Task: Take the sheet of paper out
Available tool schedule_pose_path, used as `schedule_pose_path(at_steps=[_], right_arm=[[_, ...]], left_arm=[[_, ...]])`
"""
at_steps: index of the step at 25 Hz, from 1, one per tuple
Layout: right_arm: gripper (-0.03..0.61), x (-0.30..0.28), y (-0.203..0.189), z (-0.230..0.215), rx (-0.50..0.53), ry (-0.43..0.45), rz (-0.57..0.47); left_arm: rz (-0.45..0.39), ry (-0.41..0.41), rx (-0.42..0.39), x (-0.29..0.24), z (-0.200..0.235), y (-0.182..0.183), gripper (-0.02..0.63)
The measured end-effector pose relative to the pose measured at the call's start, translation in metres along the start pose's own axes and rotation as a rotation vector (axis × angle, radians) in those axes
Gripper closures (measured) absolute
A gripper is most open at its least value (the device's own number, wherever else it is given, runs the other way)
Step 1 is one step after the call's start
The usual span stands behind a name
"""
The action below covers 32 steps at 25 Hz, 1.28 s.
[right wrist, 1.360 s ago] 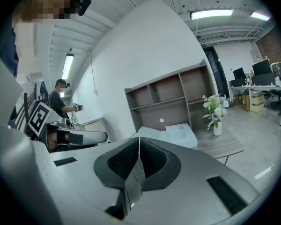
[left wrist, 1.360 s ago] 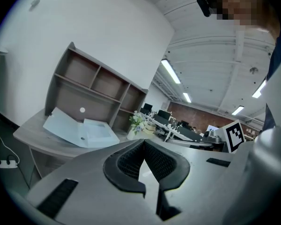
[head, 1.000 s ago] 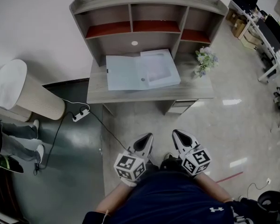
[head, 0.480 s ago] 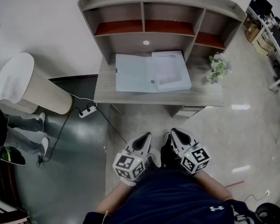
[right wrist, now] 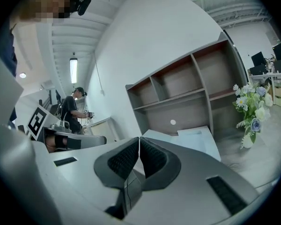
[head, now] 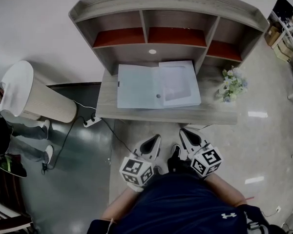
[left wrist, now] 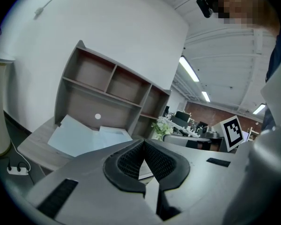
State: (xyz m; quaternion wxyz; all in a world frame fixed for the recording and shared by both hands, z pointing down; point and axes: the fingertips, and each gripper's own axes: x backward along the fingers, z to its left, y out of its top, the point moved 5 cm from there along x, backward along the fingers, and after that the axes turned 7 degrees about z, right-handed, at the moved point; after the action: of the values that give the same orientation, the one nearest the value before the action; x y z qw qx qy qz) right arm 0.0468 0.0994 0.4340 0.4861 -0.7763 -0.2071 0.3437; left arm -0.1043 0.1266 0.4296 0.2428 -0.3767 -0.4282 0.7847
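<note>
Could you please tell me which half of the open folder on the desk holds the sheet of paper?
The right half, nearer the flowers: a sheet lies within its raised rim, whereas the left half is a bare flat cover.

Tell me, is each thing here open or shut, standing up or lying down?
Pale blue plastic folder: open, lying flat on the grey wooden desk.
White sheet of paper: flat in the folder's right half, not yet taken out.
Left gripper: shut, empty.
Right gripper: shut, empty.
Bunch of white and blue flowers: upright at the desk's right end.
</note>
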Motion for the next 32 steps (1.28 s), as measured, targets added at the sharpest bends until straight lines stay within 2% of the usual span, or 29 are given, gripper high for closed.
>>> schedule_pose_path(at_steps=[9, 20, 25, 32], right_arm=[[0.56, -0.019, 0.023, -0.061, -0.027, 0.028, 0.012], [0.56, -0.035, 0.03, -0.103, -0.084, 0.048, 0.024], [0.56, -0.044, 0.031, -0.109, -0.117, 0.058, 0.039], [0.56, -0.065, 0.047, -0.125, -0.124, 0.026, 0.018]], left_arm=[[0.009, 0.045, 0.003, -0.054, 0.001, 0.027, 0.598], [0.022, 0.092, 0.016, -0.085, 0.006, 0.04, 0.598], [0.024, 0.134, 0.02, -0.085, 0.019, 0.049, 0.598], [0.024, 0.134, 0.004, -0.106, 0.052, 0.067, 0.598]])
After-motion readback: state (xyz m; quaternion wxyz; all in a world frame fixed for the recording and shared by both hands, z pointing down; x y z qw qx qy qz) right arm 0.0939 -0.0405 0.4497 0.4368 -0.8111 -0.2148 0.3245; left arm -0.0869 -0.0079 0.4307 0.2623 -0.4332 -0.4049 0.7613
